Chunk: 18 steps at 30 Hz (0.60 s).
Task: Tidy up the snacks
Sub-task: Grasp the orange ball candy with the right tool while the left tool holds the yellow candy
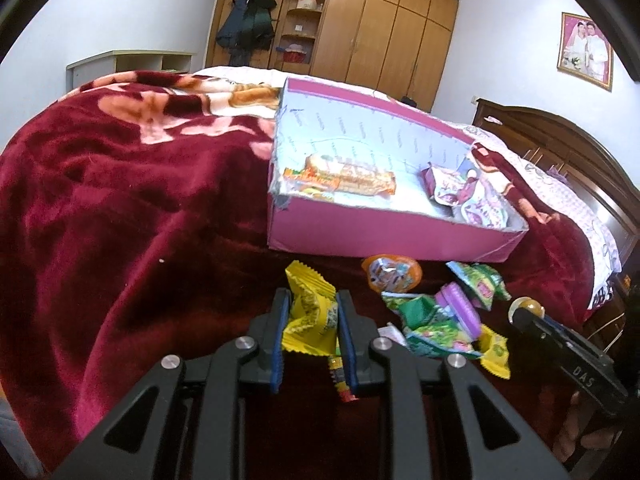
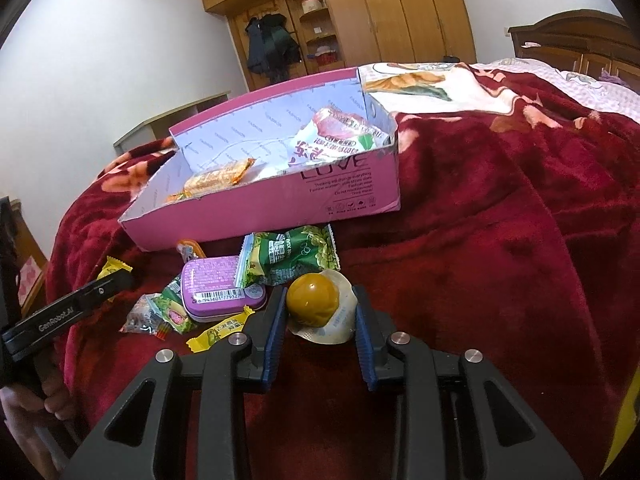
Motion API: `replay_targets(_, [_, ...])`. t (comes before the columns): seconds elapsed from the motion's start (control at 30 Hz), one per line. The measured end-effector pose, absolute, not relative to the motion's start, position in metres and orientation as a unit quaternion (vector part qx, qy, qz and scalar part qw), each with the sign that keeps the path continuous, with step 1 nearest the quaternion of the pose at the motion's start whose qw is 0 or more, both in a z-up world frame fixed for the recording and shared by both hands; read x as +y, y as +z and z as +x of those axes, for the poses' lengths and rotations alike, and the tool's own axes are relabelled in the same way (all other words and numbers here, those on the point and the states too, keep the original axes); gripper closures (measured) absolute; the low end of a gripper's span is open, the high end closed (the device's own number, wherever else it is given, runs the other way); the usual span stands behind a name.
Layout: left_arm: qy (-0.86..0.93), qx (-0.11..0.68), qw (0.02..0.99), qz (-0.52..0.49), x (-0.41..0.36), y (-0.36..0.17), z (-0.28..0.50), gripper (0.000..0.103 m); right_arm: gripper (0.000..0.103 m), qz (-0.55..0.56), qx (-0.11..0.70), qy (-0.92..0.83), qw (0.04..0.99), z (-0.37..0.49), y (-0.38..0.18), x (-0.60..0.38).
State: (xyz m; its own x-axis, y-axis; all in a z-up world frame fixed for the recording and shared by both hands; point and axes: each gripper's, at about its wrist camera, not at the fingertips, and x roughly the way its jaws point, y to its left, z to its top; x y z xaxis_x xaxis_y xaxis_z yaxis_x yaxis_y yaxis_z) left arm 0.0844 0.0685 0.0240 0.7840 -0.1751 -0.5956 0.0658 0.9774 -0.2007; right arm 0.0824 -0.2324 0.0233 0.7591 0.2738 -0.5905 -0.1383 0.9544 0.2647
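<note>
A pink box sits on the red blanket and holds an orange cracker pack and white-and-pink packets. My left gripper is shut on a yellow snack packet. My right gripper is shut on a jelly cup with a yellow ball inside, which also shows in the left wrist view. Loose between them lie green packets, a purple tin and an orange-rimmed cup.
The red floral blanket covers the bed. A wooden headboard stands at the right and a wardrobe at the back. Small yellow packets lie by the pile.
</note>
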Motion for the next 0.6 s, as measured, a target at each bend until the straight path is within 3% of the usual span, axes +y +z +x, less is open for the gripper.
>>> replay_targets(0.6, [-0.088,0.298,0.947,-0.082,0.056,0.057,0.075,0.080,0.071,0.104,0.305,0.126,0.938,0.069,0.044,-0.232])
